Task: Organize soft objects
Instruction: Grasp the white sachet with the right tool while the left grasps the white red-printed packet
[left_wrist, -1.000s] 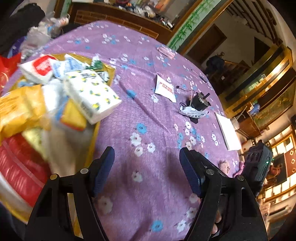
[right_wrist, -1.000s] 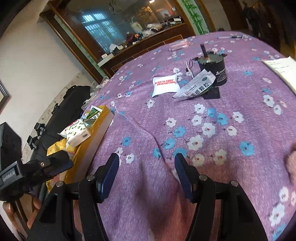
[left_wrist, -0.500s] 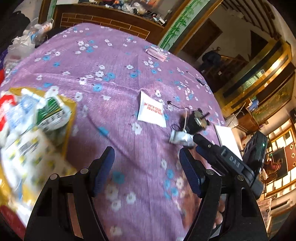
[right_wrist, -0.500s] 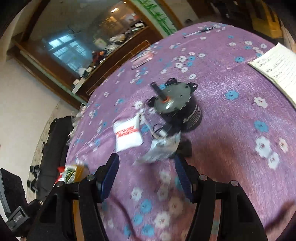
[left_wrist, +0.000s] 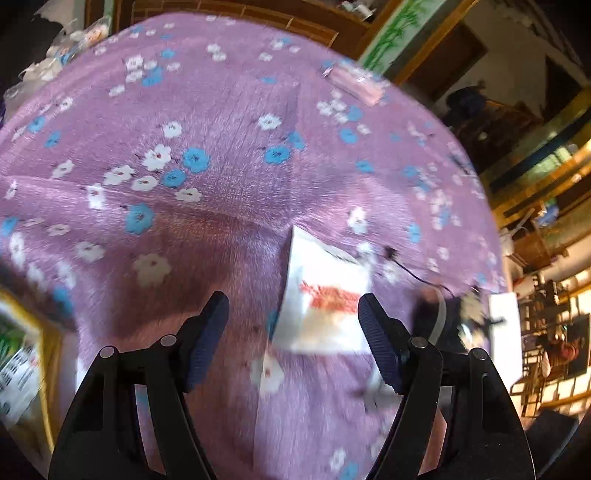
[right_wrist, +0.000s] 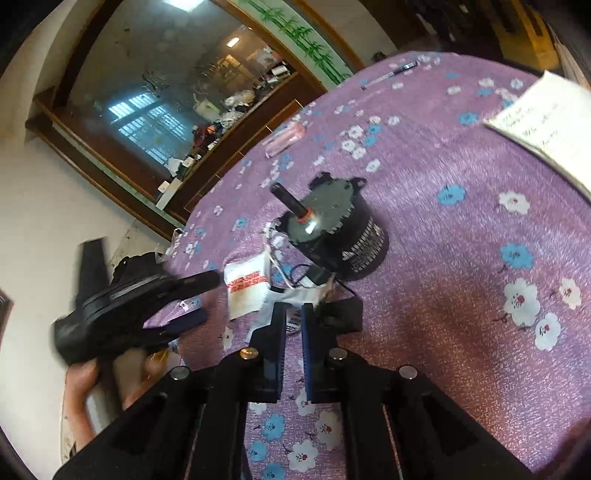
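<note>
A white soft packet with red print (left_wrist: 325, 295) lies on the purple floral tablecloth (left_wrist: 229, 155). My left gripper (left_wrist: 293, 314) is open, low over the cloth, with the packet between its fingers toward the right one. The packet also shows in the right wrist view (right_wrist: 245, 288). My right gripper (right_wrist: 293, 314) is nearly closed on a white sachet with dark print (right_wrist: 295, 304) that lies in front of a black motor (right_wrist: 332, 229). The left gripper shows at the left of the right wrist view (right_wrist: 184, 306).
A yellow tray with packets (left_wrist: 22, 354) sits at the left edge. The motor's wires (right_wrist: 284, 273) trail over the sachet. A pink pack (right_wrist: 284, 138), a pen (right_wrist: 388, 74) and a notebook (right_wrist: 546, 125) lie farther back. A wooden cabinet stands beyond the table.
My left gripper swung from the tray toward the white red-print packet. My right gripper moved in to the sachet by the motor and its jaws closed on it.
</note>
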